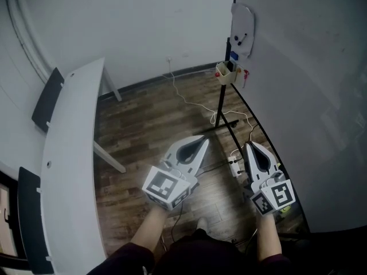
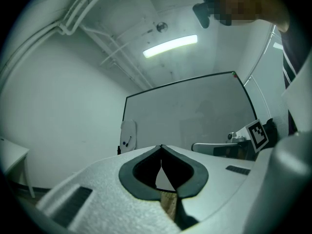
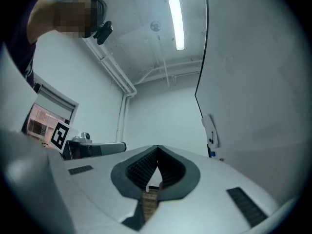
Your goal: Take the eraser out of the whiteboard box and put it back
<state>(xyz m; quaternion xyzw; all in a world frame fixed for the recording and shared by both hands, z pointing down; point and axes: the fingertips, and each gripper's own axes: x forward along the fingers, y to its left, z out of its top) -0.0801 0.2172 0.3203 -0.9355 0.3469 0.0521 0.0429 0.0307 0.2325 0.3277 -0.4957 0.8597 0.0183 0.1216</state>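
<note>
Two forearms in dark sleeves reach forward side by side, each carrying one gripper held about level and pointing ahead along the whiteboard. The left gripper and right gripper both have their jaws pressed together with nothing between them. One small box hangs at the board's near edge, well ahead of both grippers. Something dark stands in it, but I cannot tell whether it is the eraser. One long white worktop with two dark chair backs borders the left. Between it and the board lies a broad strip of wood floor, crossed by one white cable.
</note>
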